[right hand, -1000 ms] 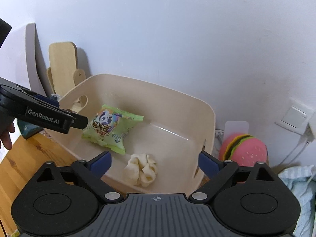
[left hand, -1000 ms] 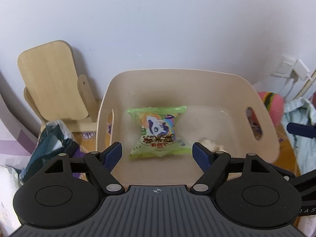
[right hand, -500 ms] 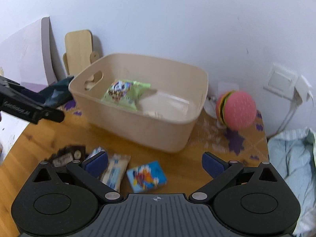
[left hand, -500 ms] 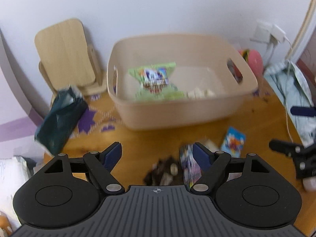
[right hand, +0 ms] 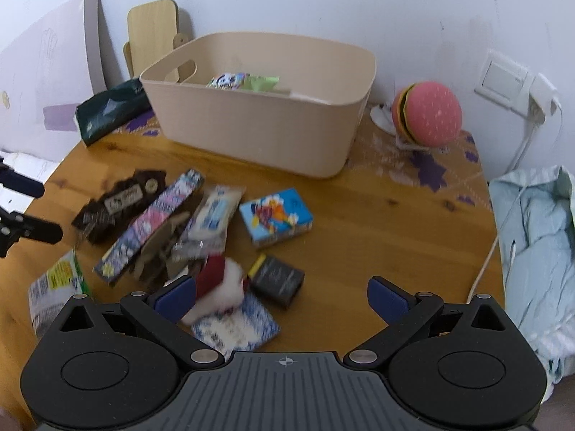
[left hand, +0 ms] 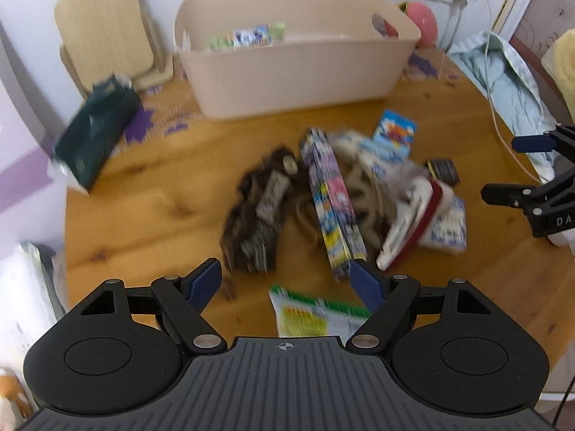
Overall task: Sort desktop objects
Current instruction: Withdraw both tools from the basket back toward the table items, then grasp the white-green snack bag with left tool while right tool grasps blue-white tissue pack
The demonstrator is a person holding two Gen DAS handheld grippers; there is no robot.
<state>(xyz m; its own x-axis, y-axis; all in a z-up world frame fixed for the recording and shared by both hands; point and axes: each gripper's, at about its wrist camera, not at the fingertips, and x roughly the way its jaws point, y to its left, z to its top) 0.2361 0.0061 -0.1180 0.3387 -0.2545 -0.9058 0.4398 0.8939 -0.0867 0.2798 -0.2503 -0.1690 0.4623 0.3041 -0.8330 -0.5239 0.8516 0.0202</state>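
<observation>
A beige bin (left hand: pixel 298 68) (right hand: pixel 258 122) stands at the back of the wooden table, with a green snack packet (right hand: pixel 244 82) inside. In front of it lies a heap of loose items: a dark brown packet (left hand: pixel 257 212) (right hand: pixel 118 204), a long colourful box (left hand: pixel 330 194) (right hand: pixel 151 222), a small blue box (right hand: pixel 275 217) (left hand: pixel 395 133), a black box (right hand: pixel 276 280), a red and white item (left hand: pixel 413 222) (right hand: pixel 219 287) and a green and yellow packet (left hand: pixel 312 314) (right hand: pixel 54 283). My left gripper (left hand: pixel 287 282) hangs open above the near side of the heap. My right gripper (right hand: pixel 282 296) is open too, nothing between its fingers.
A dark green pouch (left hand: pixel 93 140) (right hand: pixel 111 111) and a wooden stand (left hand: pixel 104 28) sit left of the bin. A pink burger toy (right hand: pixel 427 113) stands at its right. Pale blue cloth (right hand: pixel 539 237) and a white cable (left hand: pixel 503 122) lie at the table's right edge.
Both grippers pulled back from above the bin and sank toward the table. The heap of items in front of the bin has come into view. Both stayed open.
</observation>
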